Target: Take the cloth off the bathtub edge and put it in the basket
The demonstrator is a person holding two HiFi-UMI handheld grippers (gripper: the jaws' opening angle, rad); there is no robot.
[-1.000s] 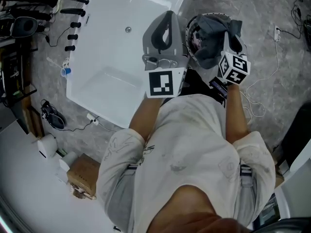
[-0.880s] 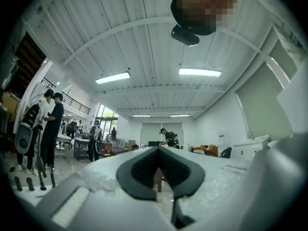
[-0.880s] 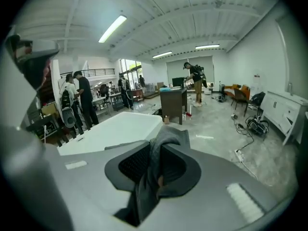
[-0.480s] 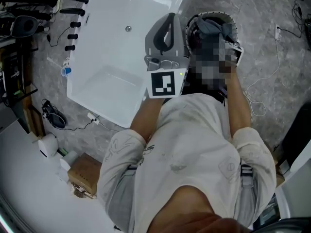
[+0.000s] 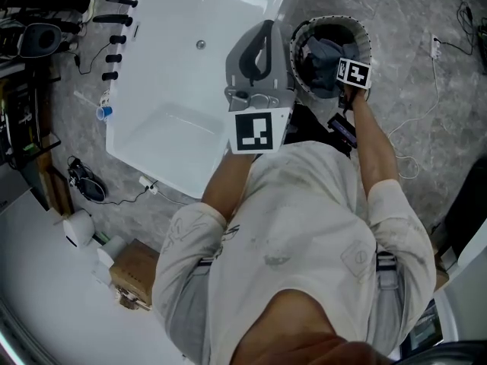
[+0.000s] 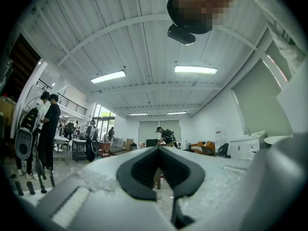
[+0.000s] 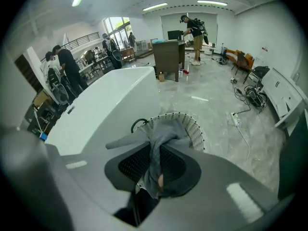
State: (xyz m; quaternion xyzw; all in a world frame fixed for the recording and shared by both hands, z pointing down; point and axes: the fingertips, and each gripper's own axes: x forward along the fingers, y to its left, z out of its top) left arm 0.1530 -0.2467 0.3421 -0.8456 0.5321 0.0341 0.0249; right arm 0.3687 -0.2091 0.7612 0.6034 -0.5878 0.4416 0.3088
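Observation:
The grey cloth (image 5: 321, 55) hangs from my right gripper (image 5: 337, 58) and lies bunched inside the round white basket (image 5: 363, 46), which stands on the floor beside the white bathtub (image 5: 175, 90). In the right gripper view the jaws are shut on a fold of the cloth (image 7: 166, 131), and its lower end drapes over the basket (image 7: 194, 127). My left gripper (image 5: 265, 27) is held over the tub's right rim. In the left gripper view it (image 6: 158, 149) is shut on nothing and points up at the ceiling.
Black tap fittings (image 5: 116, 36) line the tub's left side. A blue cup (image 5: 104, 112) sits by the tub's corner. Cables (image 5: 415, 139) run over the grey floor to the right. A cardboard box (image 5: 131, 274) and gear stand at lower left. People stand in the background (image 7: 67, 64).
My right gripper has gone down and forward into the basket's mouth with the cloth, which now sits lower inside the basket. The left gripper has stayed where it was.

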